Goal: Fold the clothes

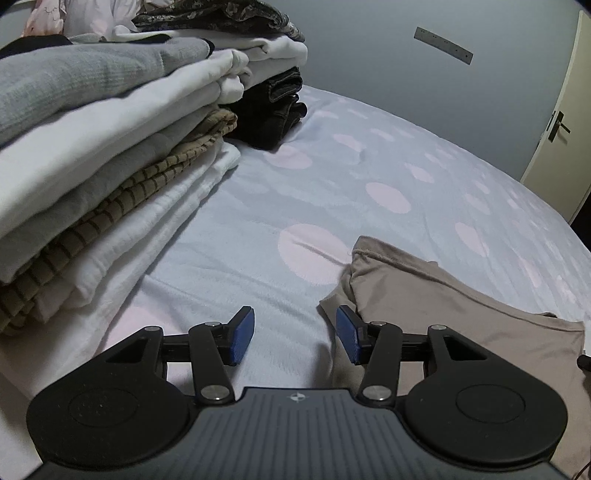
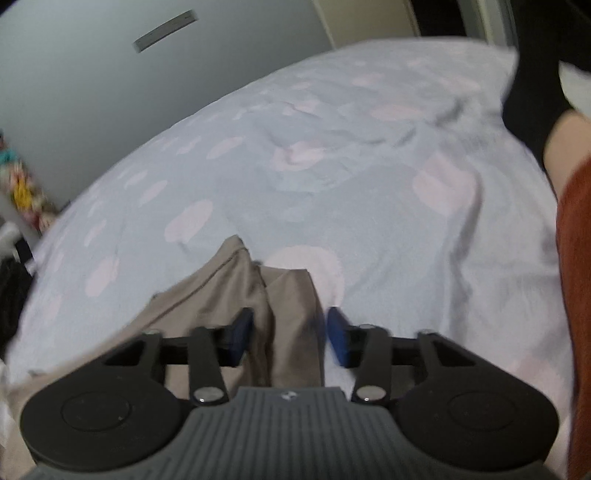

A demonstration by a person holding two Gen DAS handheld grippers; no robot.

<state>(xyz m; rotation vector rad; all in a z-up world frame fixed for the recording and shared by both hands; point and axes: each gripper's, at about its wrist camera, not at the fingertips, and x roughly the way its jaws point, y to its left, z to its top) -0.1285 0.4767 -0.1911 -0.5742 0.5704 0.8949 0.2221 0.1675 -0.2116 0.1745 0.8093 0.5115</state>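
Both grippers are spread open: the left gripper [image 1: 294,334] beside the beige garment [image 1: 461,314], the right gripper [image 2: 290,334] straddling its bunched edge, probably lining up a pinch.

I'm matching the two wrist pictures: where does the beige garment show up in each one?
Left wrist: beige garment lies lower right, its corner by the right pad of the open left tongs.
Right wrist: it lies bottom centre-left, between the open right tongs.
Shared landmark: the grey wall strip.
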